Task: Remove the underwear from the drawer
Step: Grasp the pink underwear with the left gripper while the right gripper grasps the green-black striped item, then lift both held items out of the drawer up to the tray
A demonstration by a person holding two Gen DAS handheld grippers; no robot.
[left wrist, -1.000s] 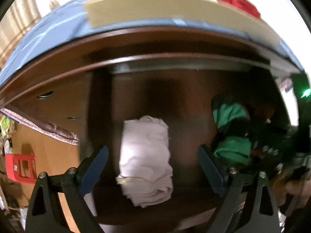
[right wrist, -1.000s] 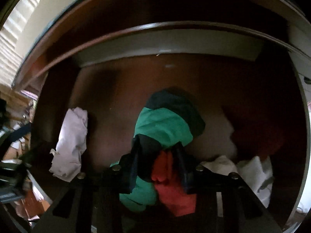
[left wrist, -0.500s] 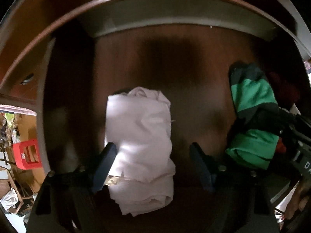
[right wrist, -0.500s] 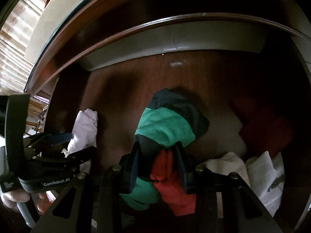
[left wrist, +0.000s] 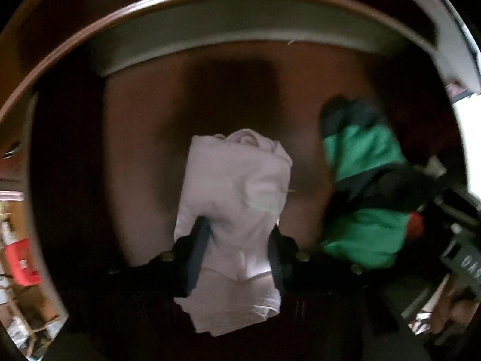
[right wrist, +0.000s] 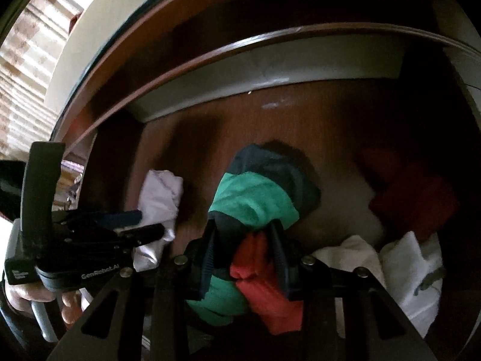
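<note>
The open wooden drawer holds folded underwear. My left gripper is shut on a pale pink folded garment that lies on the drawer floor; it also shows in the right wrist view. My right gripper is shut on a green, dark blue and red bundle, which also shows at the right of the left wrist view. The left gripper appears at the left of the right wrist view.
White folded garments and a dark red one lie at the drawer's right. The grey back wall of the drawer is behind. A red stool stands outside at the left.
My left gripper moved down into the drawer and closed its fingers on the pale pink garment. My right gripper stayed shut on the green and red bundle and lifted slightly.
</note>
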